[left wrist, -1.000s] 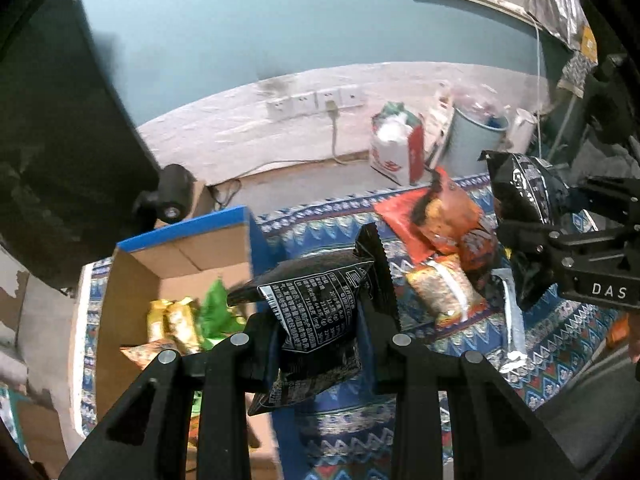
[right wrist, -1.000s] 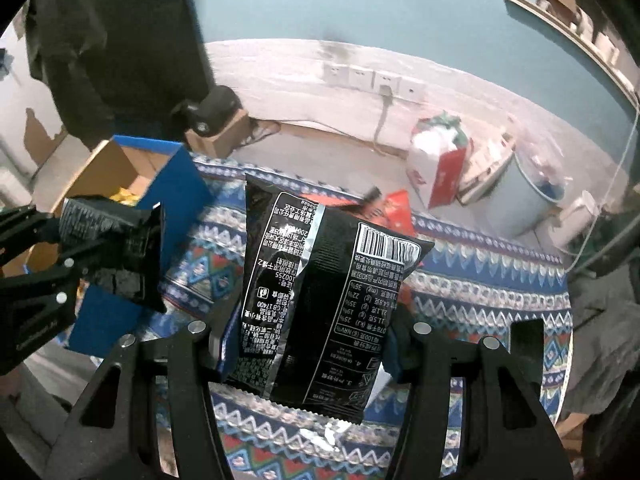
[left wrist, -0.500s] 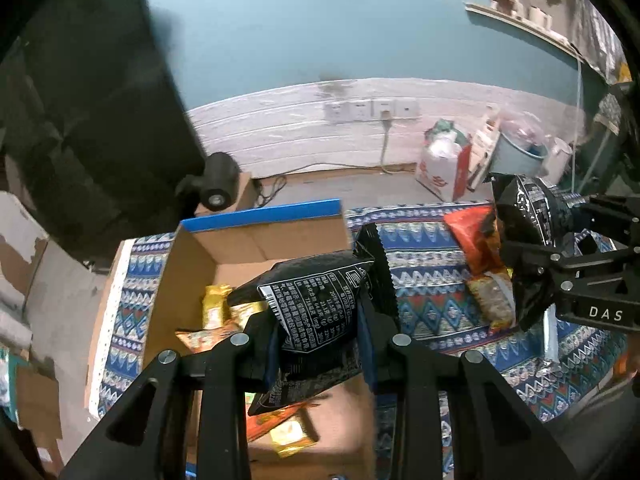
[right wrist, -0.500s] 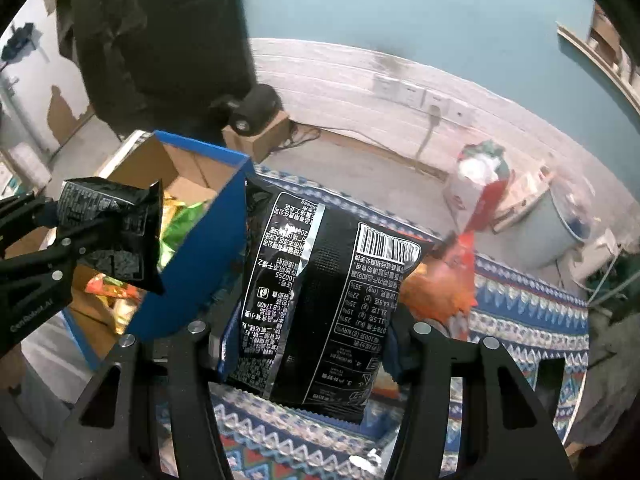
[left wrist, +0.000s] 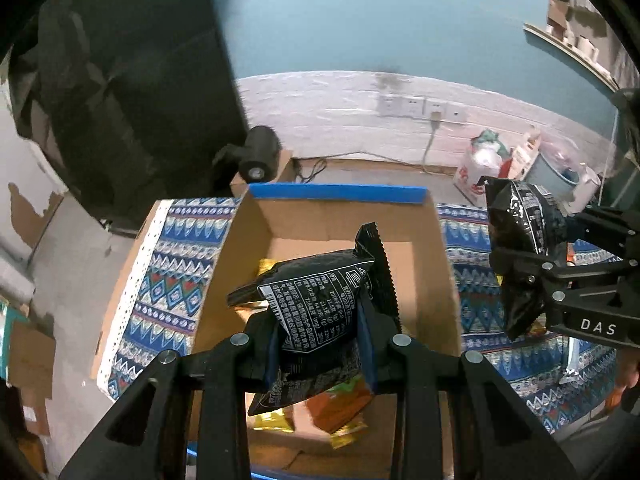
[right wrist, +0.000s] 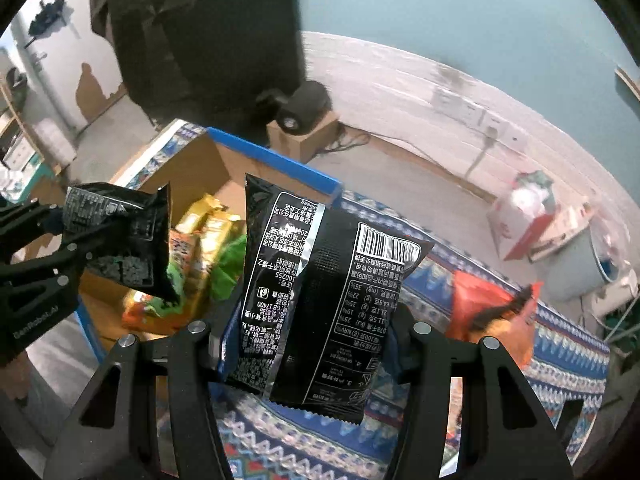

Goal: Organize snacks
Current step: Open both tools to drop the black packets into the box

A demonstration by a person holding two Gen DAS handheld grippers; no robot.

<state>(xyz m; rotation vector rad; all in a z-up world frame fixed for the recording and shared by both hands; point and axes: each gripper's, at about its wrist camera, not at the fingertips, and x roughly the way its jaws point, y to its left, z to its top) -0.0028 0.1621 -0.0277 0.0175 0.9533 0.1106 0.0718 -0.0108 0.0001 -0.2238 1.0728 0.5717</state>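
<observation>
The patterned blue cloth (left wrist: 168,280) spreads under everything, and on it sits the big cardboard box (left wrist: 436,264) with its blue far edge, open at the top. Down inside I see a heap of snack packets (right wrist: 208,240) — gold, green and orange ones, lying loose on the box floor. My left gripper (left wrist: 320,344) hangs right over that box, pointing steeply down, its jaws pinched tight on a small black packet (left wrist: 316,300); the packet's serrated end sticks up and to the right. My right gripper (right wrist: 308,344) is off to the right side of the box, over the cloth just beside the blue wall, jaws set about half apart and pressing both sides of a larger black bag (right wrist: 320,280) — white print and a barcode face me, upside down. Past that bag an orange packet (right wrist: 492,312) lies on the cloth. Farther back, near the pale wall, a red-and-white bag (right wrist: 520,216) stands on the floor, and a small black cylinder (left wrist: 260,156) rests on a little carton.
</observation>
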